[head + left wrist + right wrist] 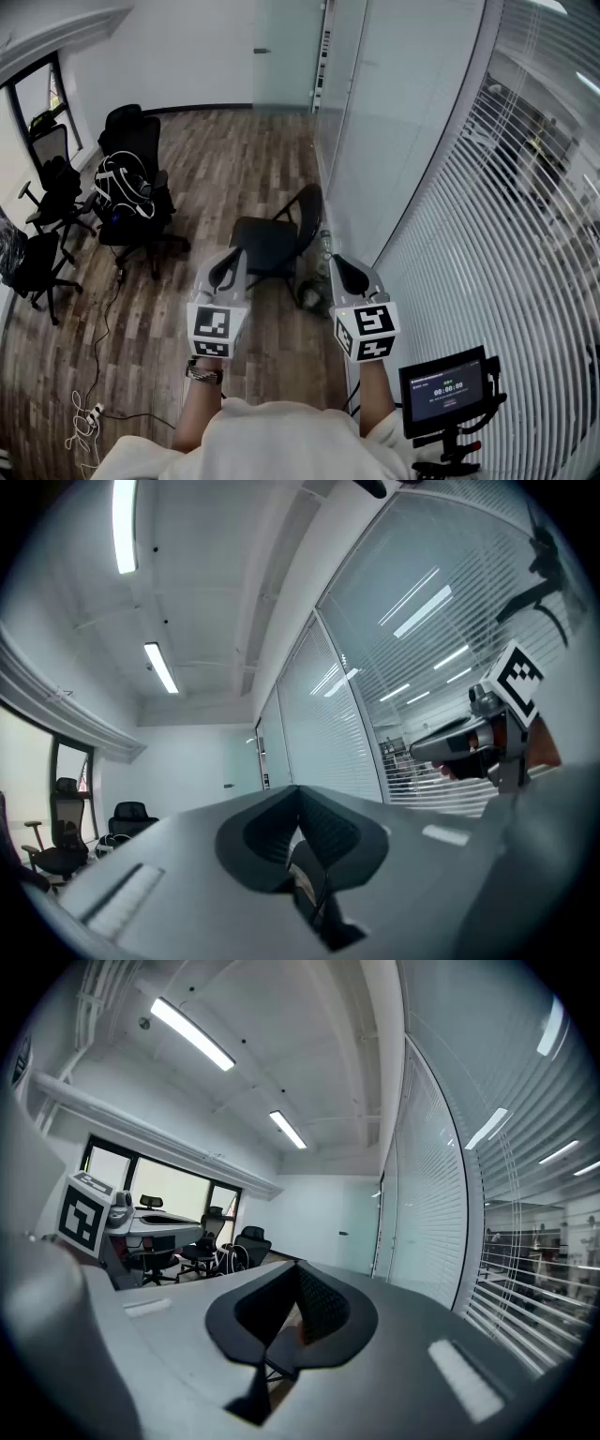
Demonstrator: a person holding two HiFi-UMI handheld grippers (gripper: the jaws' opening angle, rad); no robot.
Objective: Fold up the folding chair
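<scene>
Chair (270, 246), black, stands unfolded on the wood floor (216, 169), seat level and back upright, just beside the glass wall (375, 141) at the right of the head view. A dark bundle (312, 295) lies on the floor by the chair's foot nearest the wall; what it is cannot be told.

On the near side of the chair the person holds the left tool (230, 266) and the right tool (345, 272) side by side, apart from each other, with their marker cubes facing up. Neither touches the chair. In the left gripper view the left tool (300, 810) has its jaws closed tip to tip with nothing between them, and the right tool (473, 742) shows at the right edge against the blinds (422, 667). The right gripper view shows the same: the right tool (298, 1299) is pinched fully together and empty, with the left tool (89, 1218) at the far left.

Several office chairs (131, 178) are grouped well apart from the chair, at the left near the window (37, 94). A cable (89, 417) trails over the floor at lower left. A small screen (442, 387) on a stand sits at lower right, next to the person's right arm. A watch (204, 372) is on the left wrist.
</scene>
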